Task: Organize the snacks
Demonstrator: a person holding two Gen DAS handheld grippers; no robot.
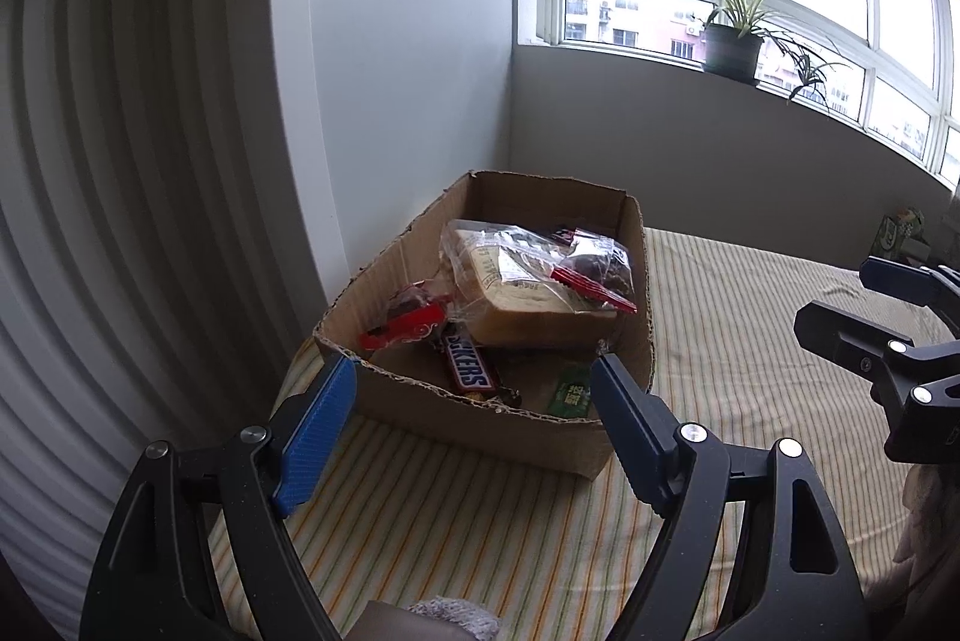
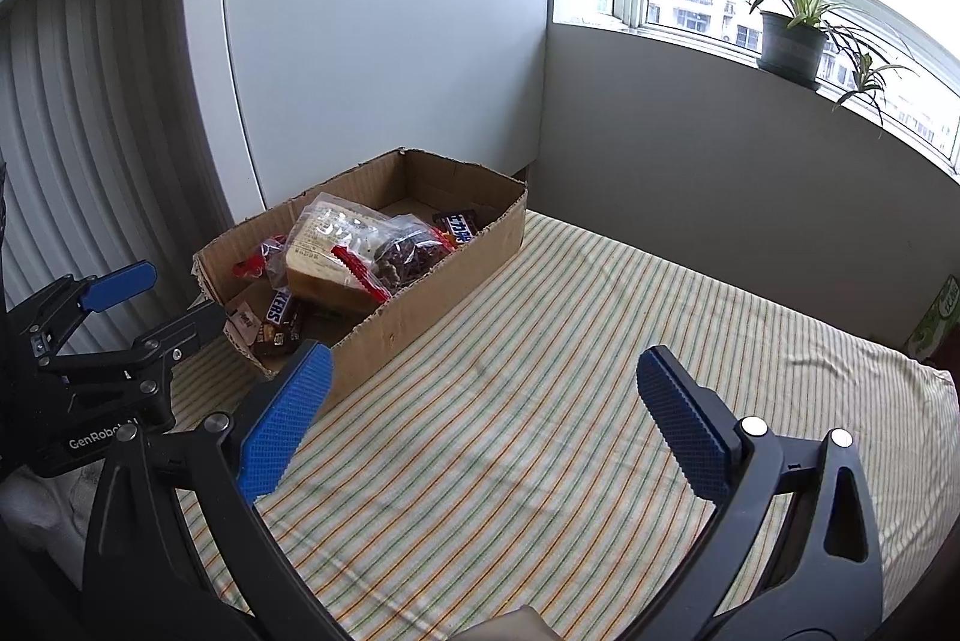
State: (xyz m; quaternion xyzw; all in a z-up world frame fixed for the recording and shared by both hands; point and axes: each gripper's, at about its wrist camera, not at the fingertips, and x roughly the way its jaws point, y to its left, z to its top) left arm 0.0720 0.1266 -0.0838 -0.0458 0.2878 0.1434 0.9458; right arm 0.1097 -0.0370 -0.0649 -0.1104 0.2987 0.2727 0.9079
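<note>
Cardboard box (image 1: 498, 419) sat on the striped tablecloth (image 1: 480, 509), back against a white panel; snacks lay piled inside it. The left gripper (image 1: 474, 377) hung just short of the box's near wall, jaws spread wide, nothing between them. The right gripper (image 2: 483, 362) stood over bare cloth beside the box, jaws likewise wide and empty.

On top lay a clear bag of sliced bread (image 1: 516, 293), touching a bag of dark dried fruit (image 2: 408, 257) with a red seal. A Snickers bar (image 1: 471, 368) showed only part of its lettering, its upper end tucked under the bread. A red packet (image 1: 405, 323) lay beside it, label unreadable. A small green packet (image 1: 570, 392) was half hidden behind the left gripper's finger. A second dark bar (image 2: 459, 224) at the far end was partly covered. A potted plant (image 2: 792, 35) stood on the windowsill.
</note>
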